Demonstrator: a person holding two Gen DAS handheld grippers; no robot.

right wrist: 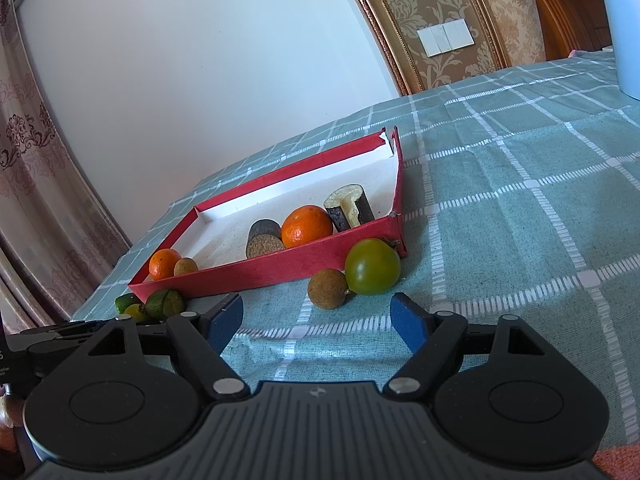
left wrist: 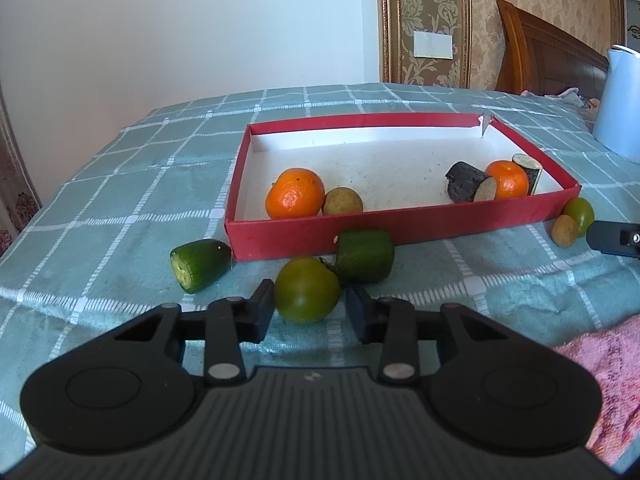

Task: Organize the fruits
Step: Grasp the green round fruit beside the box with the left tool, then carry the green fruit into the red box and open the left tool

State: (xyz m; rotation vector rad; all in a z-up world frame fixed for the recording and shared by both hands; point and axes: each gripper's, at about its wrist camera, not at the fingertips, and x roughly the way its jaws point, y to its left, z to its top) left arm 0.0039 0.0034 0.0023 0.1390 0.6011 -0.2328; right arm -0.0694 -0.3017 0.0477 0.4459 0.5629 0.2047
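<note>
Left gripper (left wrist: 310, 310) low, level, jaws straddling green tomato (left wrist: 306, 290)

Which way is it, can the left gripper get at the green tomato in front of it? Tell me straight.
Probably yes. The left gripper is open, and the green tomato already sits between its fingers on the cloth. Only the cucumber piece crowds it from behind, touching or nearly so; the sides look free.

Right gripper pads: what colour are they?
Blue pads, clearest in the right wrist view.
</note>
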